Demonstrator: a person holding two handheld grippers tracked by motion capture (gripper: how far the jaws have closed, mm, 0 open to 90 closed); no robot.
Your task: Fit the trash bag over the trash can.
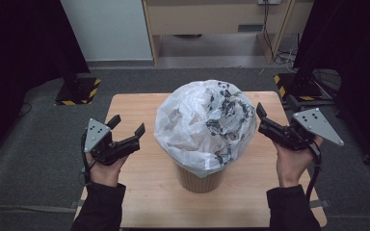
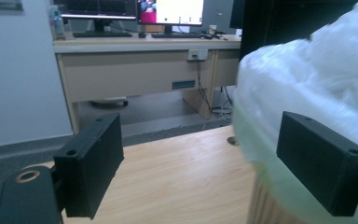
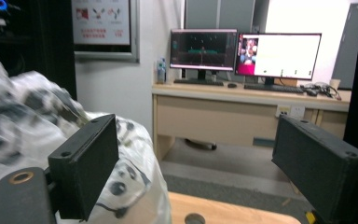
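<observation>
Bin (image 1: 198,179) sat mid-surface (image 1: 139,192), with the puffed white bag (image 1: 202,122) lining it and bulging over the rim. Your left gripper (image 1: 127,126) was left of the bag, released, nothing between the jaws. Your right gripper (image 1: 260,120) was released too, jaws wide, tips just beside the bag's right side; contact unclear.

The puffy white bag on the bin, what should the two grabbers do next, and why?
Probably bring the right gripper in a little to pinch the white bag at its edge. Both grippers are open and hold nothing; the right one is almost at the bag's side, while the left gripper is farther off. The bag balloons above the bin.
</observation>
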